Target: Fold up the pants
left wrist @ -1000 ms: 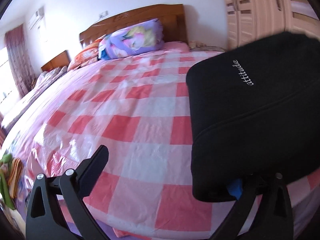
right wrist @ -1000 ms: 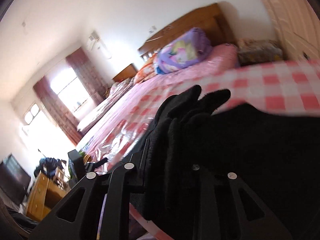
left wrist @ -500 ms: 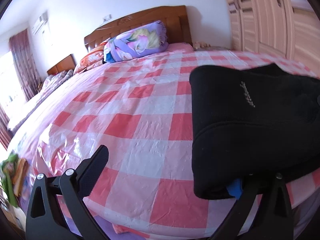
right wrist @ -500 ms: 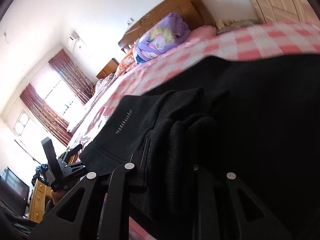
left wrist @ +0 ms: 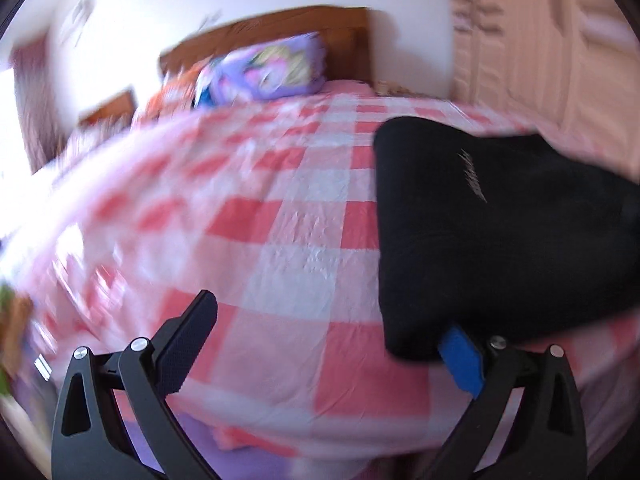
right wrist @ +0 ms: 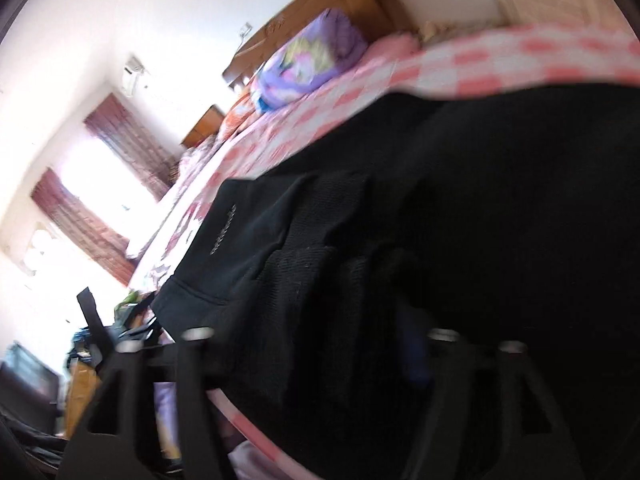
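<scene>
Pink-and-white checked bedsheet [left wrist: 280,208] fills most of what I see — a wide bed running away toward a wooden headboard [left wrist: 280,36] at twelve o'clock, with a purple pillow [left wrist: 264,72] just below it. Black pants [left wrist: 500,232], already folded into a thick block with a small pale logo on top, lie on the sheet at three o'clock in my left view, close to the near edge of the bed.

My left claw [left wrist: 332,340] is spread wide: one finger hangs free over the sheet at seven o'clock, while the blue-padded finger [left wrist: 460,360] at five o'clock touches the near corner of the pants, gripping nothing.

My right claw [right wrist: 320,340] is buried in dark cloth at six o'clock — bunched ribbed fabric sits between the fingers, but the picture is blurred and I cannot tell whether it is pinching.

To do this step well, I judge I should lay the carried layer squarely over the block, edges matched, then let go low and draw straight back so nothing drags.
</scene>
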A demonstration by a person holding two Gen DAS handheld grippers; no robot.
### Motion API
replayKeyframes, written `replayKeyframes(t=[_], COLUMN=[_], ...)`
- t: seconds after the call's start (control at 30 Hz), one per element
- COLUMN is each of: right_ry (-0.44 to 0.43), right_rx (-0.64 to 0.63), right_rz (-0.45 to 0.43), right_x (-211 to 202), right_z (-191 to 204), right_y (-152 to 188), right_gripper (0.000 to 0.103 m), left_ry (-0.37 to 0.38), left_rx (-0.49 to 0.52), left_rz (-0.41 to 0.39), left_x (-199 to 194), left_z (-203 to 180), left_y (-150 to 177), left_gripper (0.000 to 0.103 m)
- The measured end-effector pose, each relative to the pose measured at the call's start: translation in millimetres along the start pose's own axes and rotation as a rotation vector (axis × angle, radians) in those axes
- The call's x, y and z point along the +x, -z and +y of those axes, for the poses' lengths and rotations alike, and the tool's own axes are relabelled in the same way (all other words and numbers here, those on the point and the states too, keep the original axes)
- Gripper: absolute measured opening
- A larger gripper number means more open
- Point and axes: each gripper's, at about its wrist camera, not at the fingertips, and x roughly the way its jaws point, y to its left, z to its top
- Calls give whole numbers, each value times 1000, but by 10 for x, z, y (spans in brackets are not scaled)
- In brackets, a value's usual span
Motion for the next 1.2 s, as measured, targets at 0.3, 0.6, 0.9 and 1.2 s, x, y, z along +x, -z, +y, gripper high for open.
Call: replayKeyframes(t=[0.3, 0.6, 0.9, 1.2], right_ry=[117, 298, 218, 213], right_rx=[-343, -617, -555, -542], right_rz=[-99, 37, 1, -5], right_x=[-75, 639, 606, 613], right_z=[819, 1061, 870, 901], right_y=[-107, 309, 314, 320], right_gripper=[71, 78, 81, 82], left_ry=[93, 217, 177, 219], left_rx=[-62, 91, 53, 114], left_rz=[-255, -79, 48, -42], left_x=[-824, 87, 431, 473], left_z=[266, -845, -783, -1133], left_y=[-563, -835, -637, -1540], left_gripper=[101, 101, 100, 101])
